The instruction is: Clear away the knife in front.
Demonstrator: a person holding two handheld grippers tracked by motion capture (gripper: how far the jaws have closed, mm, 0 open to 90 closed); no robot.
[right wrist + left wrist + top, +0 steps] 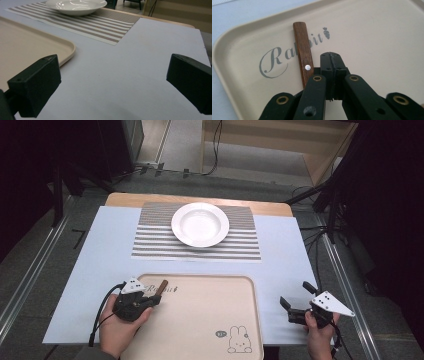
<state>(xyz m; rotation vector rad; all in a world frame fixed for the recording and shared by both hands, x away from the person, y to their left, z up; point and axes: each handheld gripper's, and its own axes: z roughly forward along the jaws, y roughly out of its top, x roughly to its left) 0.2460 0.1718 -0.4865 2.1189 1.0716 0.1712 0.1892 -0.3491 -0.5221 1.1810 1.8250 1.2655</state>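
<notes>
Two hand-held grippers: my left hand-held gripper (331, 60) sits shut, empty, beside the wooden handle (303, 51) at the tray's (372, 32) near-left corner, seemingly mid-regrasp, while my right hand-held gripper (112, 82) waits wide open, empty, over the desk (140, 62).

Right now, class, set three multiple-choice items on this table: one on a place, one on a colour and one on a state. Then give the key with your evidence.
1. The white bowl stands:
A. on the tray
B. on the striped mat
C. on the floor

2. The wooden handle lying on the tray is:
A. brown
B. green
C. white

3. The right tongs are:
A. shut on the handle
B. shut on the bowl
C. open, with nothing between them

Key:
1 B, because the striped mat lies under the bowl, beyond the tray.
2 A, because the left gripper view shows brown wood with a silver rivet.
3 C, because the right gripper view shows bare table between the two parted jaws.
</notes>
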